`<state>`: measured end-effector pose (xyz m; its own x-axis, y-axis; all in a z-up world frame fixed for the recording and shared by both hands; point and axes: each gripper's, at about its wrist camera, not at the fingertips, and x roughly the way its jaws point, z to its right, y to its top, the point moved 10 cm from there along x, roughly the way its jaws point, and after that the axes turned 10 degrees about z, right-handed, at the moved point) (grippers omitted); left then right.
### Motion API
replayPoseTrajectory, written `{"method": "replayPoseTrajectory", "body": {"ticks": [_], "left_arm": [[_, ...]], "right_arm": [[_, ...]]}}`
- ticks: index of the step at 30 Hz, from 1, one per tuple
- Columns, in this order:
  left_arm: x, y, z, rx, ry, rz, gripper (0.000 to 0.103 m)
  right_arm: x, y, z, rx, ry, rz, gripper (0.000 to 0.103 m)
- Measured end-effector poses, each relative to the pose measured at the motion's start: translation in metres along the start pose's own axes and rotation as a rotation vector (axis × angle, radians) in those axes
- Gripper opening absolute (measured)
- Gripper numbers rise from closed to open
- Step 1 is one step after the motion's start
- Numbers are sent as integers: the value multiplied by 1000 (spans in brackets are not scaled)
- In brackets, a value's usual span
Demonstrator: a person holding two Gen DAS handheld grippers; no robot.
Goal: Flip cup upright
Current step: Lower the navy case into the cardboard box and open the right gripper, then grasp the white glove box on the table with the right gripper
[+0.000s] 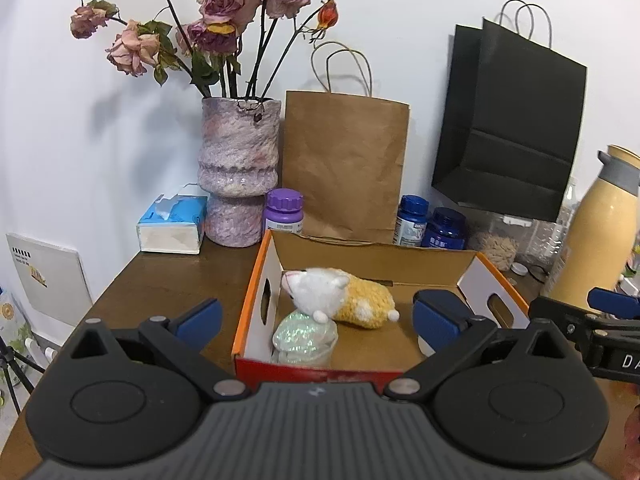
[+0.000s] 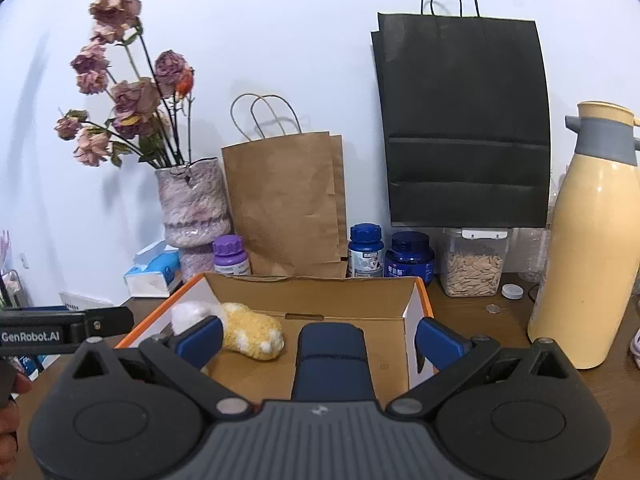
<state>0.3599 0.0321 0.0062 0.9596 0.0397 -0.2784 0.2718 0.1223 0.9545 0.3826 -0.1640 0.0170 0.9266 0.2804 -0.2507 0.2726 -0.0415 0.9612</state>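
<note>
A dark blue cup (image 2: 330, 360) lies on its side inside an orange-edged cardboard box (image 2: 424, 312), its length pointing toward the camera. My right gripper (image 2: 320, 340) is open, with the cup lying between and just below its blue fingers, not gripped. My left gripper (image 1: 318, 318) is open over the box's left half (image 1: 250, 312), above a shiny iridescent lump (image 1: 305, 338). In the left wrist view the cup is mostly hidden behind the right finger (image 1: 438, 320). The right gripper's body (image 1: 588, 322) shows at the right edge.
A white and yellow plush toy (image 1: 340, 298) lies in the box. Behind stand a flower vase (image 1: 238, 172), a tissue box (image 1: 173, 224), a brown bag (image 1: 344, 168), a black bag (image 2: 464, 120), pill bottles (image 2: 366, 250), a snack jar (image 2: 472, 262) and a cream thermos (image 2: 588, 240).
</note>
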Motion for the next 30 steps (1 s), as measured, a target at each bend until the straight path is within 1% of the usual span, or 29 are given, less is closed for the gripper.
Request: {"method": "replayPoseTrajectory", "body": {"ticks": [8,12,18,25,30], "left_arm": [[-28,-8,0,27,-16,-1,103],[-42,-14,0,38,-18,-7,103],[-63,-38,0,33,-28,-48,103],[-88,-59,3,50,-33,-75,103],[-100,-76,-2,45,-22,-110,103]], "right_arm": [[-29,-17,-3,-54,9,-22,103],[-45,-28,-2,-59,8,-38,103],[-70,-55,5,-47,0,-84,103],[-100,-83,8,-46,1,-127,103],[-116,-100,10,-36,0,-161,103]]}}
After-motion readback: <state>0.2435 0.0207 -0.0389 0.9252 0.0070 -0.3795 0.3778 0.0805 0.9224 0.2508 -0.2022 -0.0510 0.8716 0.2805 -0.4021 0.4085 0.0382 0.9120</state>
